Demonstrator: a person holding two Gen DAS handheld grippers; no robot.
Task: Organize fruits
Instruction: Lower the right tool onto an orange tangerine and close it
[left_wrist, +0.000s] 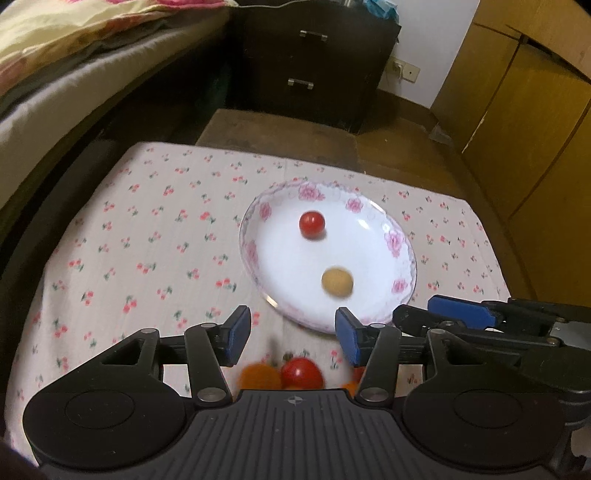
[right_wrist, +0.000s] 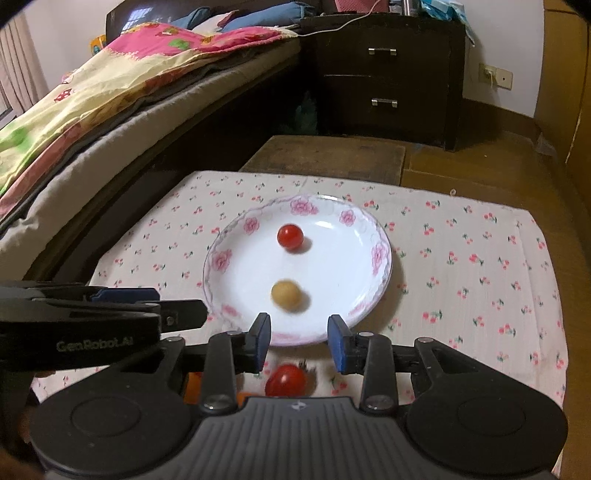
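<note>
Cherry-print cloth (left_wrist: 155, 236) covers the table beside a bed (right_wrist: 110, 85). Just under the left gripper (left_wrist: 293, 334), part open and empty, lie a red tomato (left_wrist: 301, 373) and orange fruits (left_wrist: 258, 374). Beside it the right gripper (right_wrist: 298, 339) stands narrow, holding nothing. Beyond both, the flowered plate (right_wrist: 380, 254) holds 2 fruits: a tan one (right_wrist: 286, 293), then a cherry tomato (right_wrist: 290, 236).

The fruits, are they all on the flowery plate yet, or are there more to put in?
Not yet. Two are on the plate: a small red tomato and a tan round fruit. The left gripper and right gripper both show empty, open jaws. Still on the cloth in front of the plate lie a bigger red tomato and some orange fruits, partly hidden.
</note>
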